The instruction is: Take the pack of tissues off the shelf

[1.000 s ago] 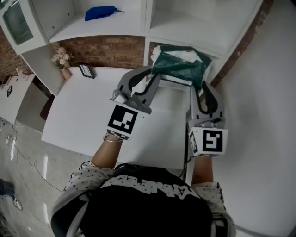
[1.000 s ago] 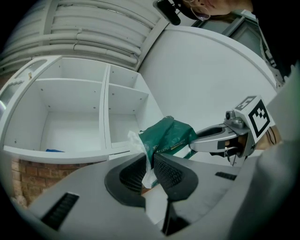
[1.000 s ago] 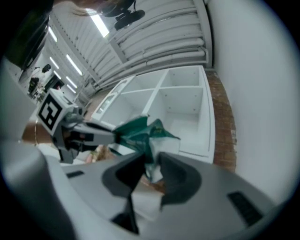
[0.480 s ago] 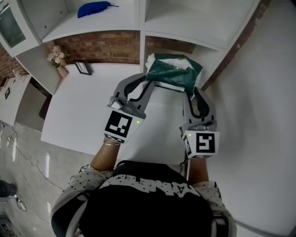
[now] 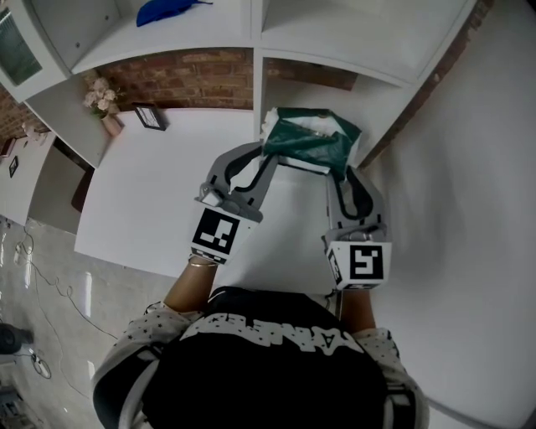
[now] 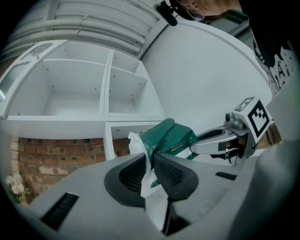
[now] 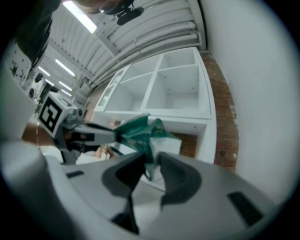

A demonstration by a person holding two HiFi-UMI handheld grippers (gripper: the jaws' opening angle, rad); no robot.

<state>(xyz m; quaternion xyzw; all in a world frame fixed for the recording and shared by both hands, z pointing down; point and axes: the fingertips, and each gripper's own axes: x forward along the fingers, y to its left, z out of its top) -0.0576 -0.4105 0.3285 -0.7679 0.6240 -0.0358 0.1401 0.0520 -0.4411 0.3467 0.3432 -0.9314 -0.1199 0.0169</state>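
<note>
The pack of tissues (image 5: 311, 138), green wrap over white tissue, hangs in the air between both grippers, in front of the white shelf unit (image 5: 335, 42) and above the white table (image 5: 159, 209). My left gripper (image 5: 270, 156) is shut on the pack's left end; its jaws pinch the white and green wrap (image 6: 152, 161). My right gripper (image 5: 342, 167) is shut on the right end, the green wrap (image 7: 151, 154) squeezed between its jaws. From each gripper view the other gripper shows across the pack (image 6: 171, 138), (image 7: 138, 131).
A blue object (image 5: 163, 10) lies on an upper shelf. A small picture frame (image 5: 151, 116) and a vase of flowers (image 5: 102, 105) stand at the table's back left, against the brick wall (image 5: 184, 84). A white wall (image 5: 469, 209) runs along the right.
Both grippers have come down and towards me with the pack, away from the shelf opening. Both grips look unchanged.
</note>
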